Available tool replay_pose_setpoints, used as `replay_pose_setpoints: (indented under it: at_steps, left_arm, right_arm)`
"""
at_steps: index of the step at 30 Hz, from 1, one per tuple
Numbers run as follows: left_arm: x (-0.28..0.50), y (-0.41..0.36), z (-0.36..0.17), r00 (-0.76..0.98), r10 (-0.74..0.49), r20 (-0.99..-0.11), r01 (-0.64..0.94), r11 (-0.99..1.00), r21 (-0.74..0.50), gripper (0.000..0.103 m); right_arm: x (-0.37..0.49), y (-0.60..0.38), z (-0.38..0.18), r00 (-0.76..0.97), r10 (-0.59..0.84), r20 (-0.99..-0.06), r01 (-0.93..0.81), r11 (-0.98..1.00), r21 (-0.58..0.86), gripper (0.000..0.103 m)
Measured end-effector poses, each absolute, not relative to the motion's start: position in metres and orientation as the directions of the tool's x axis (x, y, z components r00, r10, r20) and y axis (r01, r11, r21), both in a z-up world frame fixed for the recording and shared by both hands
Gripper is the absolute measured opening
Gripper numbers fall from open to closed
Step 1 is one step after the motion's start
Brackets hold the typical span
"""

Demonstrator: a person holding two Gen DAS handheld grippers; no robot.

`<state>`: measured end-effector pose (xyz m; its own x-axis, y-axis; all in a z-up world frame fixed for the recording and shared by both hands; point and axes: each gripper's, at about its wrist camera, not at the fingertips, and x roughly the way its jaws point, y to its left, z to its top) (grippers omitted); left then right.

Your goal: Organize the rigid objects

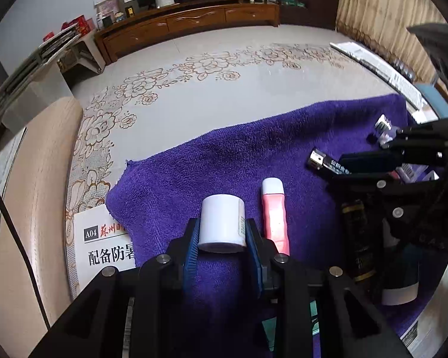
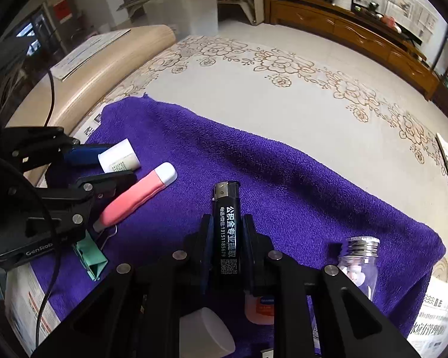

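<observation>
- Blue-padded fingers (image 1: 194, 238) of the left gripper (image 1: 222, 238) were clamped on a white bottle (image 1: 221, 223), which sat upright between them over the purple towel (image 1: 218, 155).
- Just to the right of that claw lay a pink tube (image 1: 274, 214) with a white cap.
- Right gripper (image 2: 227, 232) was closed on a black lighter (image 2: 227, 226), its metal head pointing away beyond the fingertips.
- Right of this claw stood a clear jar (image 2: 360, 264) with a threaded metal neck.
</observation>
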<state>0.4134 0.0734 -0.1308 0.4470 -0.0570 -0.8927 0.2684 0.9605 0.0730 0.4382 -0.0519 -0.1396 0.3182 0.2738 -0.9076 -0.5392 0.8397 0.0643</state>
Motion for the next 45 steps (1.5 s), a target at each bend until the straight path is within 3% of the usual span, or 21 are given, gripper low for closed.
replay_pose_setpoints:
  at_steps: [4, 8, 11, 12, 13, 14, 15, 16, 17, 21, 40, 45]
  left_arm:
    - [0.416, 0.075, -0.131, 0.428, -0.063, -0.902, 0.274, 0.96, 0.063, 0.029]
    - [0.419, 0.074, -0.131, 0.411, -0.061, -0.91, 0.288, 0.955, 0.066, 0.03]
    - [0.42, 0.075, -0.129, 0.399, -0.08, -0.914, 0.281, 0.959, 0.039, 0.034]
    - [0.419, 0.076, -0.127, 0.4, -0.092, -0.912, 0.275, 0.961, 0.024, 0.036]
    - [0.416, 0.077, -0.123, 0.408, -0.102, -0.907, 0.267, 0.964, 0.012, 0.042]
    - [0.411, 0.078, -0.116, 0.432, -0.111, -0.895, 0.252, 0.968, 0.001, 0.064]
    - [0.406, 0.078, -0.111, 0.448, -0.132, -0.884, 0.252, 0.968, -0.016, 0.072]
    - [0.399, 0.078, -0.103, 0.468, -0.148, -0.871, 0.246, 0.969, -0.032, 0.094]
    - [0.39, 0.078, -0.094, 0.501, -0.121, -0.857, 0.22, 0.975, -0.009, 0.103]
    - [0.36, 0.077, -0.075, 0.537, -0.083, -0.84, 0.2, 0.979, 0.032, 0.103]
    - [0.148, 0.038, -0.03, 0.54, -0.082, -0.838, 0.045, 0.997, -0.069, 0.103]
    - [0.109, 0.036, -0.022, 0.552, 0.012, -0.834, -0.027, 1.0, -0.004, 0.103]
  right_arm:
    - [0.439, -0.054, -0.139, 0.31, 0.293, -0.905, -0.546, 0.834, 0.083, 0.021]
    - [0.435, -0.064, -0.129, 0.327, 0.315, -0.891, -0.538, 0.837, 0.098, 0.044]
    - [0.426, -0.074, -0.111, 0.363, 0.34, -0.868, -0.529, 0.842, 0.109, 0.047]
    - [0.422, -0.079, -0.105, 0.375, 0.343, -0.861, -0.518, 0.848, 0.112, 0.052]
    - [0.416, -0.086, -0.096, 0.39, 0.347, -0.853, -0.502, 0.857, 0.119, 0.056]
    - [0.409, -0.092, -0.089, 0.401, 0.354, -0.845, -0.493, 0.861, 0.126, 0.067]
    - [0.401, -0.099, -0.082, 0.417, 0.359, -0.835, -0.483, 0.866, 0.131, 0.079]
    - [0.393, -0.106, -0.075, 0.432, 0.358, -0.828, -0.472, 0.872, 0.13, 0.085]
    - [0.382, -0.116, -0.067, 0.452, 0.351, -0.82, -0.456, 0.881, 0.125, 0.094]
    - [0.344, -0.144, -0.049, 0.491, 0.328, -0.807, -0.393, 0.91, 0.131, 0.103]
    - [0.144, -0.186, 0.001, 0.557, 0.193, -0.808, -0.138, 0.981, 0.139, 0.103]
    - [0.105, -0.181, 0.007, 0.559, 0.178, -0.81, -0.119, 0.984, 0.134, 0.103]
